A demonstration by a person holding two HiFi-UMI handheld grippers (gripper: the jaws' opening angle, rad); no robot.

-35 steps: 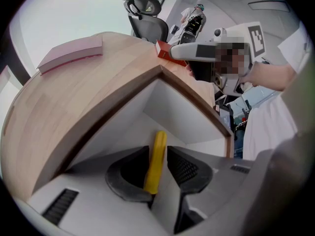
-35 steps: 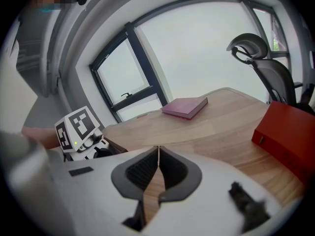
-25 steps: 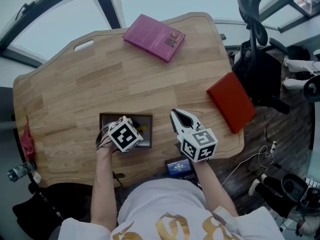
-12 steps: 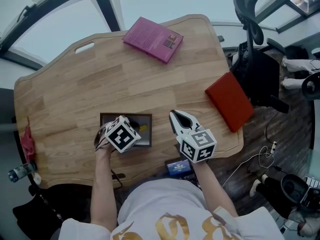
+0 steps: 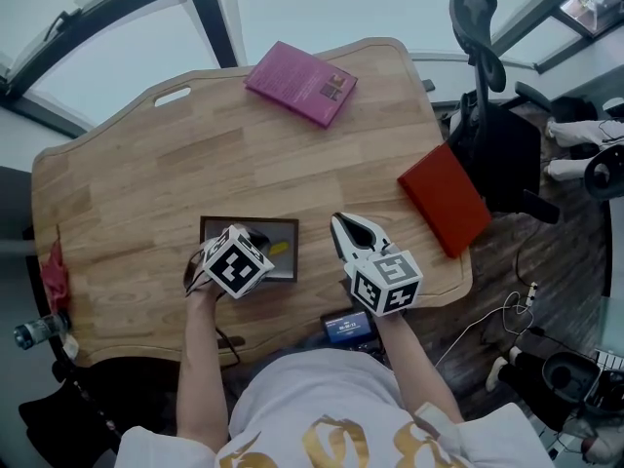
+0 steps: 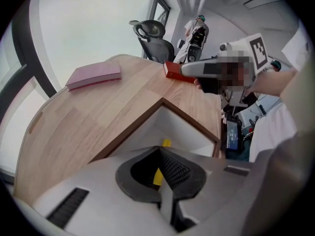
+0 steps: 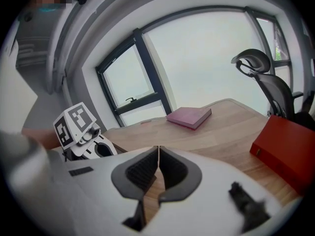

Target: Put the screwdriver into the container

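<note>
The left gripper (image 6: 160, 154) points steeply down over the container (image 5: 278, 221). Its jaws have just been closing and are pressed together with nothing between them. The screwdriver (image 5: 275, 249) lies inside the container, just under those tips, its yellow part showing past them. The right gripper (image 7: 158, 151) hangs beside the container, on the left gripper's right, above the table (image 5: 195, 154). Its jaws are pressed together too, and empty. Well ahead of it lies a pink book (image 5: 300, 82), and off to its right a red book (image 5: 444, 199).
</note>
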